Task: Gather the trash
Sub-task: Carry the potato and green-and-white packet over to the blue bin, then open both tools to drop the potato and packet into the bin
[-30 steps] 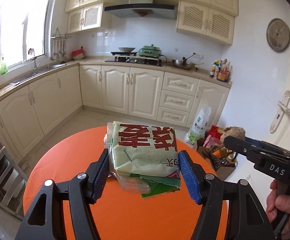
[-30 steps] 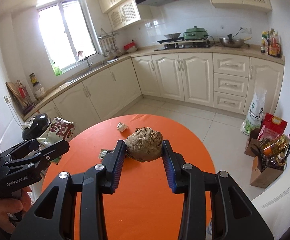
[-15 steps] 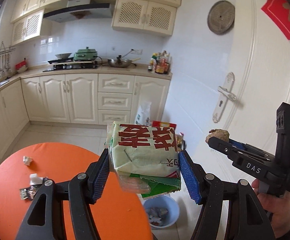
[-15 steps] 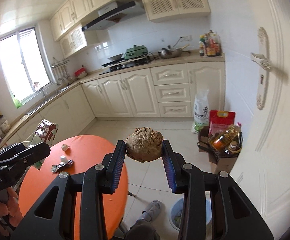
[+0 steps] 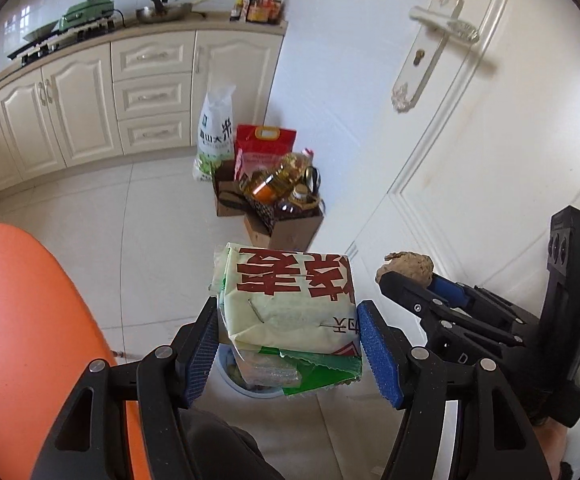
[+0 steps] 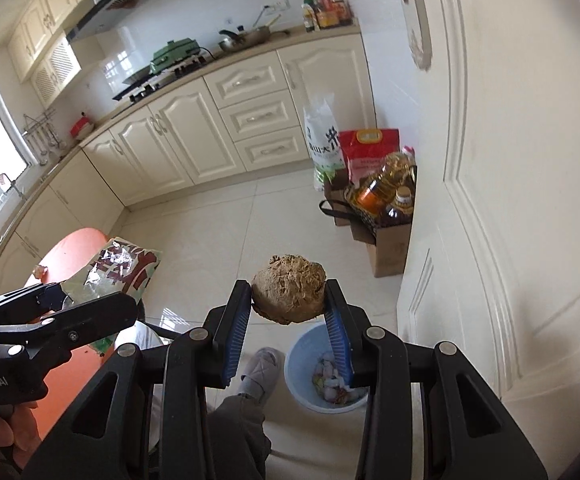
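While clamped between blue pads, left gripper (image 5: 287, 354) gripping a crumpled snack bag (image 5: 290, 300), red characters on pale wrapper, lower centre of left wrist view; green torn edge hanging below the pads. Right gripper (image 6: 287, 322) closed on a brown crumpled wad (image 6: 288, 294), lower centre of right wrist view, pads pressing both its sides. Seen also at right edge of left view, wad poking up at the finger ends. Blue bin (image 6: 304, 364) just beneath the right gripper, lower centre, scraps of trash inside; only a sliver of rim visible in left view, under the bag. Grey slipper (image 6: 261, 368) and trouser leg beside the bin, bottom of frame. Orange table (image 5: 29, 320) along lower left of left view. Farther up, mid frame: cardboard box (image 6: 390, 248) with oil bottles (image 6: 382, 188) by the white door (image 6: 510, 160); red sack and white rice bag behind. Cream cabinets (image 6: 193, 132) and stove across the upper frame.
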Tool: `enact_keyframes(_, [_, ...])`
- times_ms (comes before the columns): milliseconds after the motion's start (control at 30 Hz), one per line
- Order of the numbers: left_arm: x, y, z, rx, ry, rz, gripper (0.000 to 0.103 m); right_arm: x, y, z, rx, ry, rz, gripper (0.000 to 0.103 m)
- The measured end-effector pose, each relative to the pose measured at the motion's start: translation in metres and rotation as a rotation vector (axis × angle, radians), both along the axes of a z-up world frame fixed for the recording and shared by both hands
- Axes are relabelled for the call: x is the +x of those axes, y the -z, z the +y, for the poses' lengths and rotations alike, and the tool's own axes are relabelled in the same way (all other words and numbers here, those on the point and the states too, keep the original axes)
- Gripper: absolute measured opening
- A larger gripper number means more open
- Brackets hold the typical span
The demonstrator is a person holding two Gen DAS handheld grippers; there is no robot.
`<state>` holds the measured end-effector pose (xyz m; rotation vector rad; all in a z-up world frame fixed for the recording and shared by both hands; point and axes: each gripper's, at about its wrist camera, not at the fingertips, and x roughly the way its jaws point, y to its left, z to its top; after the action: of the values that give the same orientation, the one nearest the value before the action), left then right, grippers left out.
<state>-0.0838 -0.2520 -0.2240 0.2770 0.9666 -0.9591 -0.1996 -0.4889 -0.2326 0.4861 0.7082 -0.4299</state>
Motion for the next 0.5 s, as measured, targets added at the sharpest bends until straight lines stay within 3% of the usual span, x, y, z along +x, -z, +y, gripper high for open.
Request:
enact_keyframes(167, [0.017, 0.043, -0.044, 0.099, 0.013, 0.098, 0.062, 0.007, 0.052, -0.025, 0.070, 0.029, 0.083, 0.038])
enact_keyframes(333, [0.076, 0.058, -0.120, 0.164, -0.001, 0.175, 0.062, 0.018, 0.094, -0.048, 0.142, 0.048, 0.132, 0.038])
enact_keyframes(500, [0.100, 0.078, -0.140, 0.230, -0.015, 0.242, 0.063, 0.032, 0.125, -0.064, 0.182, 0.038, 0.167, 0.041])
